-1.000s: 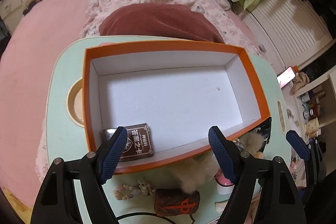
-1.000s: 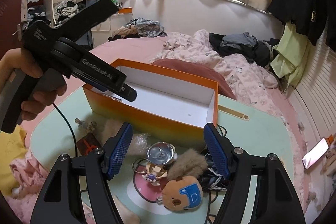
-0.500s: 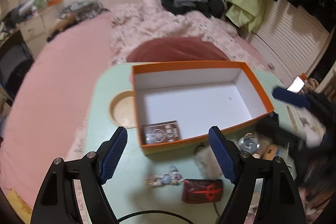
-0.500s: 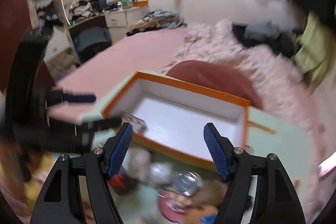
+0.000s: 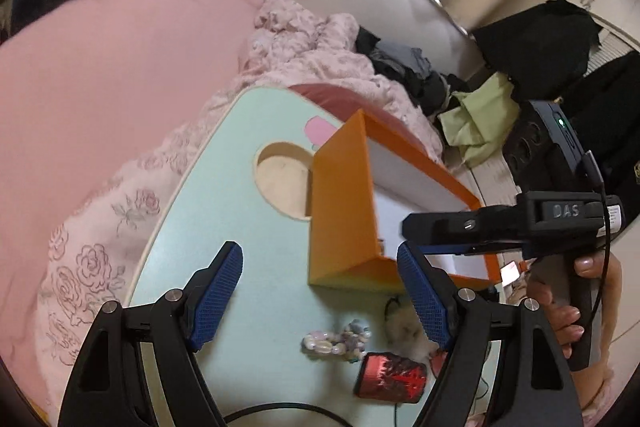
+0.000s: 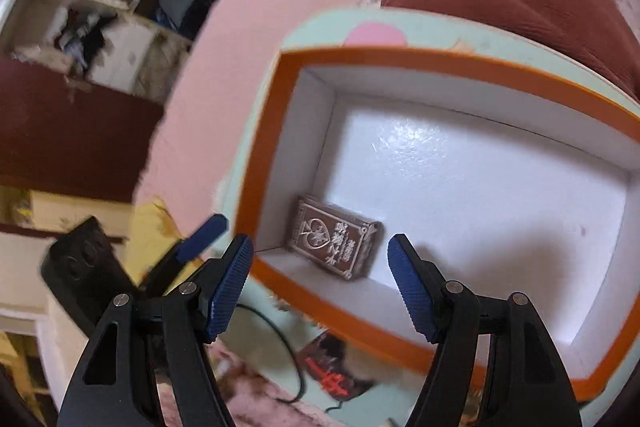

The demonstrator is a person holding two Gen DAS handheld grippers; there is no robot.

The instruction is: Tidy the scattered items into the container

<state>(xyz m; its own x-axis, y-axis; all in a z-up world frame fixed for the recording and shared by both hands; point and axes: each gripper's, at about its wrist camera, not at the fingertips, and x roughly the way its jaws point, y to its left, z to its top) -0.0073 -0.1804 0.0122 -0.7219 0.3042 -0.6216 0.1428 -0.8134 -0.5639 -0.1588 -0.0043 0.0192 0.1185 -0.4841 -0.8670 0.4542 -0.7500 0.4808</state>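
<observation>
Your left gripper [image 5: 320, 299] wide open, empty; right gripper [image 6: 320, 283] same, above orange box [image 6: 260, 163]. Bead bracelet [image 5: 336, 341] just ahead of left: drop straight, pinch across beads

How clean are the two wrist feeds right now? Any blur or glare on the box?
Left wrist view: edges smeared, orange box slightly soft, bead bracelet readable, fisheye bends the table. Right wrist view: heavier motion blur on shelves and box rim; glare patch on the white box floor; card pack still sharp enough; gripper shadow falls beside it.
</observation>
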